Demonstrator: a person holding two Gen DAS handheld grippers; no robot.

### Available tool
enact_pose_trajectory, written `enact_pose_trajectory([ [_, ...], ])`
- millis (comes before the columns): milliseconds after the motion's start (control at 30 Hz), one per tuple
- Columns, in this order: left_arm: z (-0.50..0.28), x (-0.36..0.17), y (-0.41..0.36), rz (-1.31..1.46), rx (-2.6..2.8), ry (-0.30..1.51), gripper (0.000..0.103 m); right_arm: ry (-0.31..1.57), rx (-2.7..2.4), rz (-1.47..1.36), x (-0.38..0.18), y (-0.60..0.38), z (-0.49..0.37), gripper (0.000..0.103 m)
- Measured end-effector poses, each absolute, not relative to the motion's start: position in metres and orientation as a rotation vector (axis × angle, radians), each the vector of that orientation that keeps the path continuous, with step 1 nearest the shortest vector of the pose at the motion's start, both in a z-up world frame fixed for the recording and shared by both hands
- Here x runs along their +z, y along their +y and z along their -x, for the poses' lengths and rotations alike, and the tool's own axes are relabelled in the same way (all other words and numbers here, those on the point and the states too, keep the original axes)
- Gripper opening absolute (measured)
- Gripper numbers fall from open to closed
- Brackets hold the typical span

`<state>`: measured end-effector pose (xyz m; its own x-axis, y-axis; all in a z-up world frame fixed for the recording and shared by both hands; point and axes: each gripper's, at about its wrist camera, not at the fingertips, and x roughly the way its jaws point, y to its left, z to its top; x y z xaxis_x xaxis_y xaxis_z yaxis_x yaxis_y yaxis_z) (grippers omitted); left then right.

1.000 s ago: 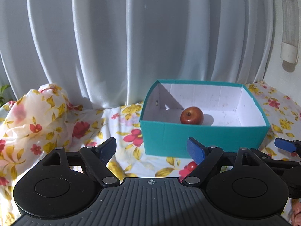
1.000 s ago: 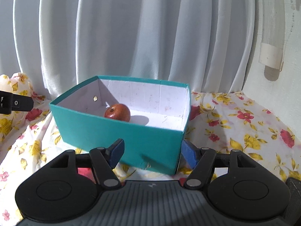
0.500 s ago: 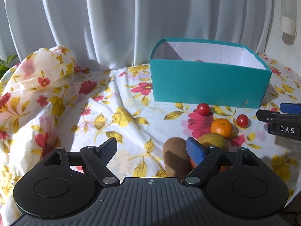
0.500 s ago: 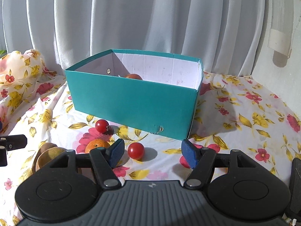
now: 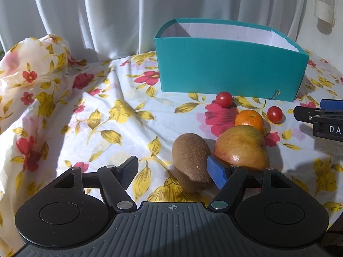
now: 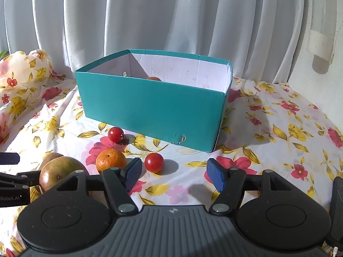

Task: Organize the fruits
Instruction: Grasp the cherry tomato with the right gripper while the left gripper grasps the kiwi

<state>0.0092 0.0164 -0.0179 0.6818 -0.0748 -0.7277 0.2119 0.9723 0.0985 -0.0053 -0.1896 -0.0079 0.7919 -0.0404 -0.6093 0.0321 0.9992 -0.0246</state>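
Observation:
A teal box (image 5: 229, 68) stands at the back of the floral cloth; it also shows in the right wrist view (image 6: 150, 109), with a red apple (image 6: 153, 78) just visible inside. In front lie a brown kiwi (image 5: 190, 158), a yellow-red mango (image 5: 242, 147), an orange tangerine (image 5: 249, 120) and two cherry tomatoes (image 5: 224, 99) (image 5: 274, 114). My left gripper (image 5: 173, 171) is open and low, with the kiwi between its fingers near the right pad. My right gripper (image 6: 173, 174) is open and empty, with a cherry tomato (image 6: 154, 162) just ahead of its left finger.
A white curtain (image 5: 128, 10) hangs behind the box. The floral cloth is bunched up at the far left (image 5: 32, 64). A white wall with a tube fitting (image 6: 320, 42) is on the right. The other gripper's body shows at the edge of each view (image 5: 321, 120).
Both grippers have pulled back from the box and dropped toward the cloth. The fruits in front of the box have come into view, and the kiwi now sits between my left fingers.

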Motion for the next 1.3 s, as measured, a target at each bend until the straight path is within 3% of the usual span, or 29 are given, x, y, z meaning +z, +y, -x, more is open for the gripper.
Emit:
enact_pose_trajectory([
  [500,-0.025,-0.041,0.0,-0.189,-0.22,0.868,0.066,0.714,-0.018,0.047,-0.029,-0.182,-0.03,0.065],
  [933,-0.035,-0.044,0.011,-0.124,-0.21,0.872,0.069,0.779,0.038,0.063,-0.047,-0.173,-0.053,0.042],
  [1100,-0.035,-0.044,0.011,-0.125,-0.221,0.87,0.067,0.777,0.051,0.049,-0.049,-0.175,-0.054,0.037],
  [1300,-0.033,-0.043,0.012,-0.118,-0.245,0.864,0.051,0.774,0.07,0.028,-0.049,-0.177,-0.053,0.028],
])
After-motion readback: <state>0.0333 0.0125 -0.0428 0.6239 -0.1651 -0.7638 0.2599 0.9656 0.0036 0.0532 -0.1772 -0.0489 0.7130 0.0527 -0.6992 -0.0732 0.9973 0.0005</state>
